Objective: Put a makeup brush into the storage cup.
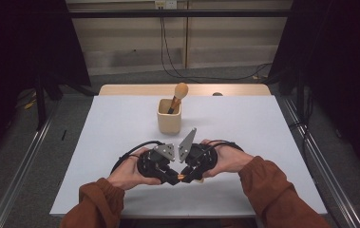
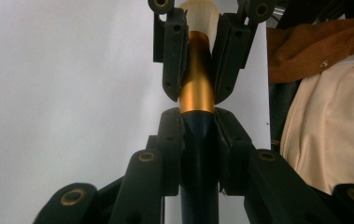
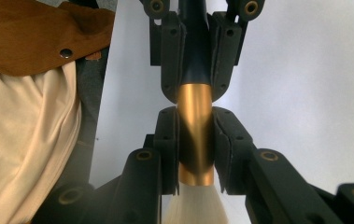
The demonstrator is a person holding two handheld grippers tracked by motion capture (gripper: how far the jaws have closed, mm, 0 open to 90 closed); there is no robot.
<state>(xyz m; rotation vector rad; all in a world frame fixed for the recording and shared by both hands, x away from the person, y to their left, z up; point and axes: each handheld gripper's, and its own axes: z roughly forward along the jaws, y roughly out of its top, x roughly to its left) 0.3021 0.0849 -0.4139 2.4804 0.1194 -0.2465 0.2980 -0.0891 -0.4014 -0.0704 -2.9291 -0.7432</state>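
beige cup [image 1: 169,117] is seen standing mid-table [image 1: 111,142], with a round-headed brush [image 1: 179,92] leaned inside it. near the table's front edge, a second brush [image 2: 196,88] with gold ferrule is held between both tools: left gripper [image 1: 168,172] is clamped on its dark handle, right gripper [image 1: 192,172] on the ferrule, jaws tip to tip.
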